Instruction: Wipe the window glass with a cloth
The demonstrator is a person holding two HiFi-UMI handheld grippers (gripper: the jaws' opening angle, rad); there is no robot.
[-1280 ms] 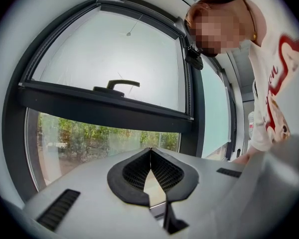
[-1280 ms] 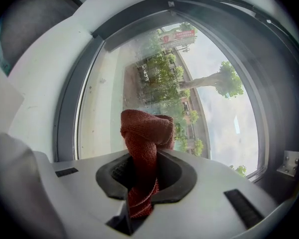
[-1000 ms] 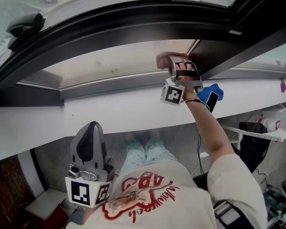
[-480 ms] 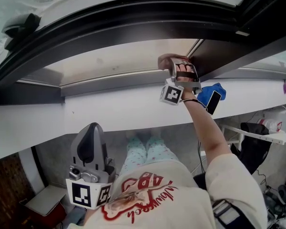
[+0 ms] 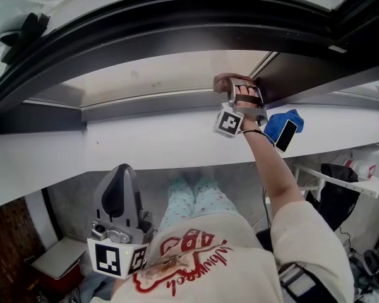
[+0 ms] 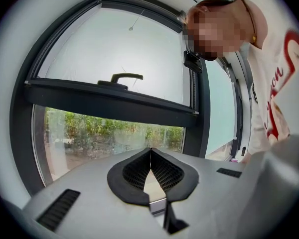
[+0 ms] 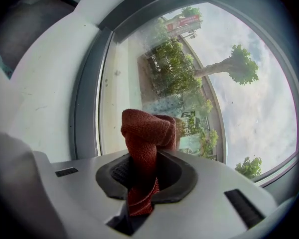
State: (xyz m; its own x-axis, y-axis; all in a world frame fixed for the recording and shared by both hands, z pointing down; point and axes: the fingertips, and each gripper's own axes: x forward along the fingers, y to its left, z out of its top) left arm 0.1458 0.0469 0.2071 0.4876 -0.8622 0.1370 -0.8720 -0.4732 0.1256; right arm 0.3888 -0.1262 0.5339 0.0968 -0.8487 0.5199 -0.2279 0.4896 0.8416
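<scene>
The window glass (image 5: pixel 158 77) runs above a white sill (image 5: pixel 164 141). My right gripper (image 5: pixel 235 88) is raised to the lower right corner of the pane, shut on a rust-red cloth (image 5: pixel 222 79) that is pressed toward the glass. In the right gripper view the cloth (image 7: pixel 147 131) bunches out of the right gripper (image 7: pixel 142 176), with the glass (image 7: pixel 199 78) just behind it. My left gripper (image 5: pixel 119 172) hangs low near the person's chest, away from the window. In the left gripper view the left gripper (image 6: pixel 150 153) is shut, with nothing between the pads.
A dark window frame (image 5: pixel 177 27) arches over the pane, and a grey inner frame (image 7: pixel 87 98) borders the glass. A window handle (image 6: pixel 122 77) sits on the upper sash. A blue item (image 5: pixel 279 120) and a black phone (image 5: pixel 285 135) show by the right forearm. Cluttered shelves (image 5: pixel 347 175) stand at lower right.
The right gripper and its cloth have edged slightly to the right along the bottom of the pane. The left gripper has stayed where it was.
</scene>
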